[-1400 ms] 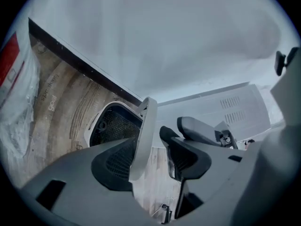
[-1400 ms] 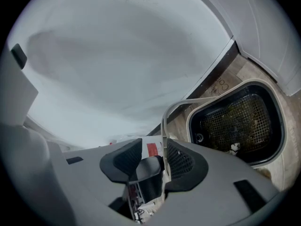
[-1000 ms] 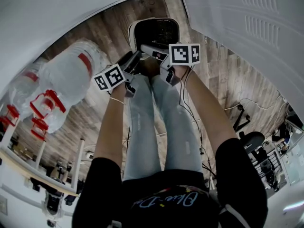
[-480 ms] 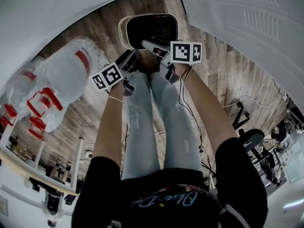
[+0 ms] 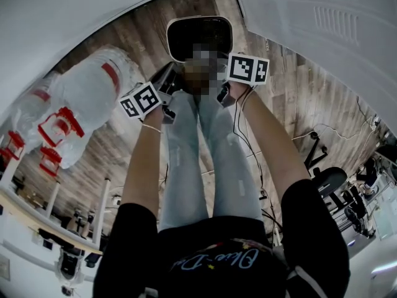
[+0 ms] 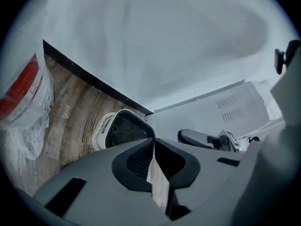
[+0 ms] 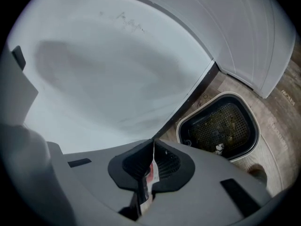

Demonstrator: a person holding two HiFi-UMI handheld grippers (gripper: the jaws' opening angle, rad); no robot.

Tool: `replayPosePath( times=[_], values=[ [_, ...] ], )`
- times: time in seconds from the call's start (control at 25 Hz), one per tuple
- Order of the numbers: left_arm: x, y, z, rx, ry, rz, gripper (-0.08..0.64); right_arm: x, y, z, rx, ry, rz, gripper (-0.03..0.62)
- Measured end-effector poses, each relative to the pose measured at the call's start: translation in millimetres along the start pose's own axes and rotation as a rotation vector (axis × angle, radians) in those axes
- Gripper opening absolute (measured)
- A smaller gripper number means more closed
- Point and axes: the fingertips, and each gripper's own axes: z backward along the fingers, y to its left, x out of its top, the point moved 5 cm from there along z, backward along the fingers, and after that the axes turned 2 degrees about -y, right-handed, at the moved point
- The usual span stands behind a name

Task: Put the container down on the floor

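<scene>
The container (image 5: 172,40), a white-rimmed tub with a black mesh inside, stands on the wooden floor just beyond the person's feet. It also shows in the left gripper view (image 6: 100,132) and in the right gripper view (image 7: 182,132), where a few pale crumbs lie on its mesh. My left gripper (image 6: 154,141) hangs above its near left edge, apart from it, shut with nothing between the pads. My right gripper (image 7: 153,144) is above the near right side, also shut and empty. In the head view a mosaic patch covers the right gripper's jaw tips.
A plastic-wrapped white bundle with red parts (image 5: 74,110) lies on the floor to the left. A white wall curves behind the container, and a white cabinet with vent slots (image 5: 322,36) stands to the right. Cables (image 5: 248,144) run beside the person's legs (image 5: 205,160).
Both grippers' jaws have gone from wide open to shut, with nothing in them. The container stays on the floor, and the hands have hardly shifted.
</scene>
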Motion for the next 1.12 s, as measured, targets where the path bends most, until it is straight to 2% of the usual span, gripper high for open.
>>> replayPosePath(
  times=[0.16,0.28,0.48,0.68,0.84,0.92,1.04,1.12],
  values=[
    [6,-18,12,-0.003,-0.044,-0.066,0.008,8,10,20,-0.037,-0.083,0.050,-0.002],
    [12,-37,20,-0.016,-0.062,-0.145,0.008,12,21,37,-0.060,-0.132,0.086,-0.002],
    [10,-76,32,-0.050,-0.032,-0.281,0.008,10,46,69,-0.057,-0.175,0.101,-0.002],
    [8,-117,41,-0.117,-0.027,-0.347,0.008,12,66,99,-0.075,-0.197,0.153,-0.002],
    [9,-146,54,-0.147,0.009,-0.480,0.008,17,93,121,-0.069,-0.249,0.191,-0.002],
    [12,-158,62,-0.146,-0.008,-0.490,0.008,18,105,132,-0.069,-0.266,0.212,-0.002],
    [18,-178,73,-0.163,-0.067,-0.429,0.008,19,120,149,-0.065,-0.282,0.253,-0.002],
    [22,-193,83,-0.176,-0.101,-0.432,0.008,20,131,162,-0.065,-0.298,0.280,-0.002]
  ],
)
